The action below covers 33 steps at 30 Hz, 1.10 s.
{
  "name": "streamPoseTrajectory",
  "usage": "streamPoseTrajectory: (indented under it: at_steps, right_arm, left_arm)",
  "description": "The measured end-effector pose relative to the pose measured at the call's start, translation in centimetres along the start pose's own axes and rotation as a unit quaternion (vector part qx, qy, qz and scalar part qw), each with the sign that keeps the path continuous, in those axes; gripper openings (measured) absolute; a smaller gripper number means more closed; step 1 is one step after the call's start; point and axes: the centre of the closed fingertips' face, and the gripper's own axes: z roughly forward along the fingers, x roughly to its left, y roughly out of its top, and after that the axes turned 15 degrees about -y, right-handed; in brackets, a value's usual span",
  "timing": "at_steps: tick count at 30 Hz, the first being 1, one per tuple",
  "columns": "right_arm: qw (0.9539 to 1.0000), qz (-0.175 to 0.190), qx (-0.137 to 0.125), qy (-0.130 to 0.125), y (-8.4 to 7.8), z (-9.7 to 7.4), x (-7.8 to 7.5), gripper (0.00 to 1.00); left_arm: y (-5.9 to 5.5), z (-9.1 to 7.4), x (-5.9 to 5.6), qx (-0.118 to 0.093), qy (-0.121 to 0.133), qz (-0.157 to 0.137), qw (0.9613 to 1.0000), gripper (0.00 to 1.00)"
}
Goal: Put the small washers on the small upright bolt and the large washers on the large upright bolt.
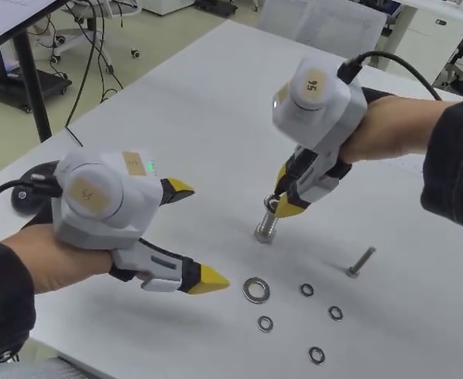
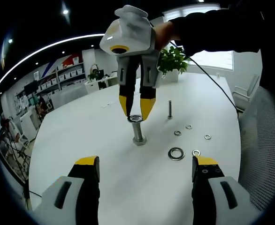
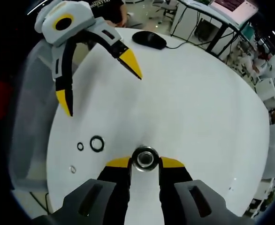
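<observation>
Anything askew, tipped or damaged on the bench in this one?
Nothing stands out. Both the large bolt and the small bolt stand upright, the loose washers lie flat on the table, and the right gripper holds a large washer over the large bolt.

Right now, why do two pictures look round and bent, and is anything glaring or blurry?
Head view: straight lines, even light, soft shadows on the table under the left gripper. Left gripper view: fisheye bends the table edge; the window glares white. Right gripper view: same bending; the large washer held by the right gripper looks soft.
</observation>
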Motion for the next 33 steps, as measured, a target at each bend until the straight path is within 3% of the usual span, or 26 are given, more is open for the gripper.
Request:
streamPoseTrajectory:
  at_steps: [33]
  right_arm:
    - [0.9995,0.013,0.021,0.019,-0.9,4.0,1.3,0.23]
  left_arm:
    - [-0.1,0.2,0.1,0.0,0.002,-0.002,1.0,0.79]
